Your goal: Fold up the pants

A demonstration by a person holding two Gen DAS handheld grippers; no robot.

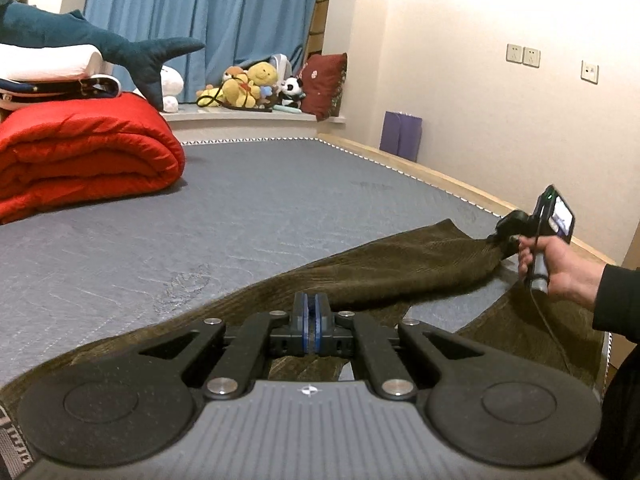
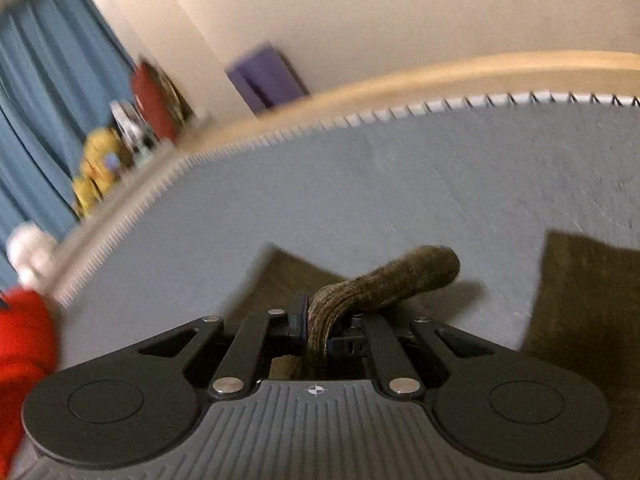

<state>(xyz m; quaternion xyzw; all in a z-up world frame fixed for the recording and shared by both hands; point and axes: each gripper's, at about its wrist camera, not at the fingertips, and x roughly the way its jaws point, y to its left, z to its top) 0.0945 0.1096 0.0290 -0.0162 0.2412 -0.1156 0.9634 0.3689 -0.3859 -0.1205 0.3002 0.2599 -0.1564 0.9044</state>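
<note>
Dark olive corduroy pants lie across the near part of a grey mattress. My left gripper is shut, its jaws pressed together just above the pants' near edge; no cloth shows between them. My right gripper is shut on the end of one pant leg at the right and holds it slightly lifted. In the right wrist view a bunched roll of the pants sticks out between the jaws of my right gripper, and the other leg lies flat at the right.
A folded red quilt with pillows and a plush shark sits at the far left of the mattress. Stuffed toys line the window ledge. A wooden bed rail and a purple bag stand along the right wall.
</note>
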